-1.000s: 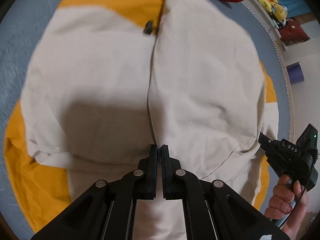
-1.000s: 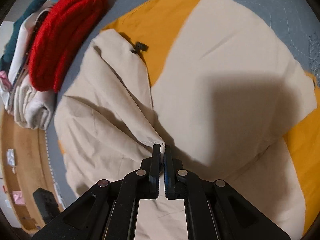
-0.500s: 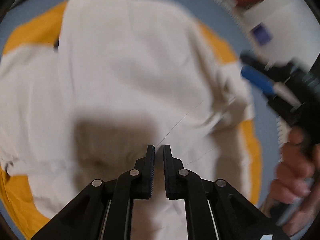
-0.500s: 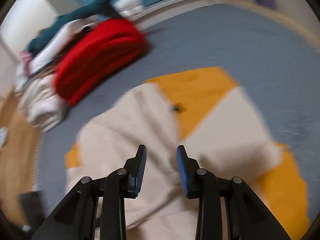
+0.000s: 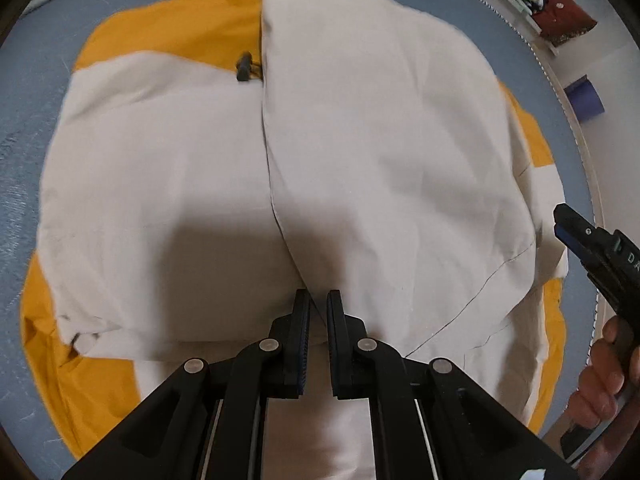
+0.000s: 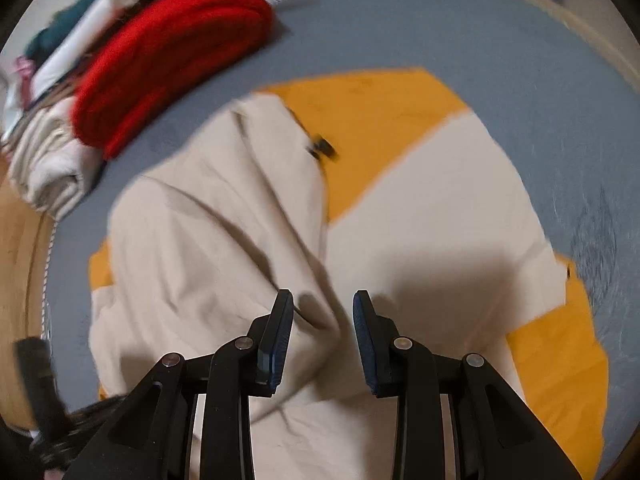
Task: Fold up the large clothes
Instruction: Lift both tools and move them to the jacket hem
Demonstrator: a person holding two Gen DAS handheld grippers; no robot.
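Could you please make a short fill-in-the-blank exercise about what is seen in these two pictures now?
1. The garment on the grey-blue mat is cream and ____ in colour.
2. The right tongs are ____, with no cloth between their fingers.
3. Beyond the garment, at the mat's edge, lies a folded ____ knit.
4. The left tongs stand only slightly apart, directly over the garment's central ____.

Missing words: orange; open; red; seam
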